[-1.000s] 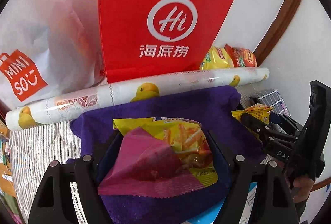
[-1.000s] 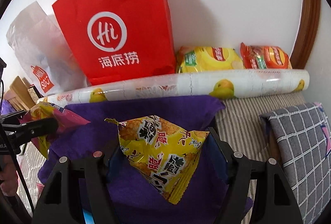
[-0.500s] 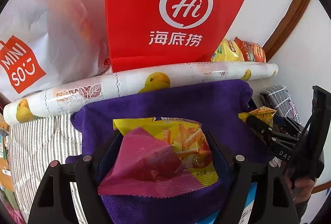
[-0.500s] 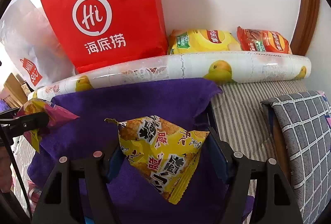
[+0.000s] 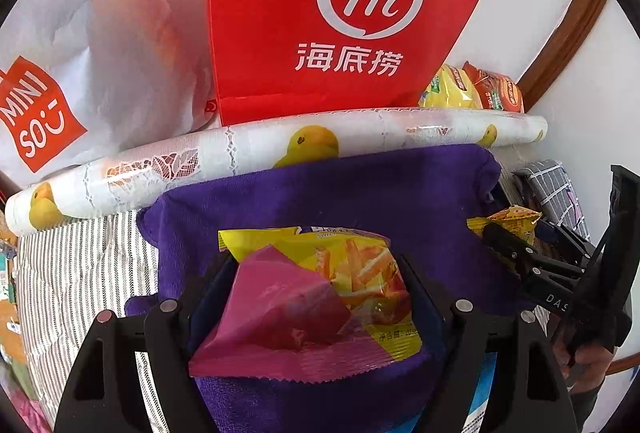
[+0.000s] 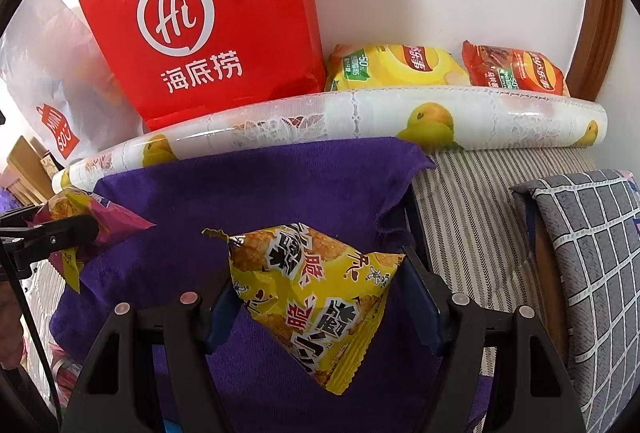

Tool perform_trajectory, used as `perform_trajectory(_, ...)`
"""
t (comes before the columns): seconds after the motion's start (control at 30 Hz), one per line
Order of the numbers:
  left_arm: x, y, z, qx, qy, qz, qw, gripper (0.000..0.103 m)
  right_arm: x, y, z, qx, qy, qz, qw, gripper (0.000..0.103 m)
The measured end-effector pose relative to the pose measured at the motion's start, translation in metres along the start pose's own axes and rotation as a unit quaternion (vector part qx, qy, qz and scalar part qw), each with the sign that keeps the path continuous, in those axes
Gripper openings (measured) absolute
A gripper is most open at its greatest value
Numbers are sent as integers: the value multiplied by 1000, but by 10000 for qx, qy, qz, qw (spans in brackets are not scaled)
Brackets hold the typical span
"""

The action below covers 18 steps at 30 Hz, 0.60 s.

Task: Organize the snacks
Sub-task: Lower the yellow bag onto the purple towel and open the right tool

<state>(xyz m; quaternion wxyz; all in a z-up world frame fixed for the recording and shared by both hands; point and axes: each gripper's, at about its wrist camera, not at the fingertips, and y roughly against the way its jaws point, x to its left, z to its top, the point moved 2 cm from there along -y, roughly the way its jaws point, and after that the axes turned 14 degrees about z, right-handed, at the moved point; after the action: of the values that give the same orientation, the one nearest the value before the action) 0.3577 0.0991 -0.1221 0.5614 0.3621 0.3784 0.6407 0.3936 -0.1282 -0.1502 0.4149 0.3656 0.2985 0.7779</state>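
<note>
1. Leftmost, a translucent white plastic shopping bag with an orange label [image 5: 100, 45] leans on the wall; beside it stands a tall red paper carrier bag with a white round logo [image 5: 320, 17], a possible home for the snacks.
2. Next, the left gripper [image 5: 316, 289] is clamped on a yellow-and-magenta crinkly foil packet of fry-shaped crisps [image 5: 312, 297]; its fingers press both sides, and the packet hangs over a folded purple plush towel [image 5: 340, 189].
3. Across the back, a rolled white plastic tablecloth printed with yellow ducks [image 6: 360, 117] lies between the towel and the wall.
4. To the right, the right gripper [image 6: 316, 301] grips a yellow triangular foil snack packet with black lettering [image 6: 312, 293], pinched at both edges, also above the towel.
5. Further right, behind the roll, a yellow crisp bag [image 6: 396, 67] and an orange-red crisp bag [image 6: 516, 69] lie side by side against the wall; a grey checked cushion [image 6: 588, 257] sits at the far right.
6. Judging by this, both packets are in mid-carry; the next move calls for picking a destination, probably beside the crisp bags or in the red bag, then lifting clear of the roll before release.
</note>
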Motion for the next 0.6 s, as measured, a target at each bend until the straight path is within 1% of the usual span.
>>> perform_trajectory(0.6,-7,-10,-1,118,-64,34,9999,80,1,-5,-1,122,-9,4,9999,72)
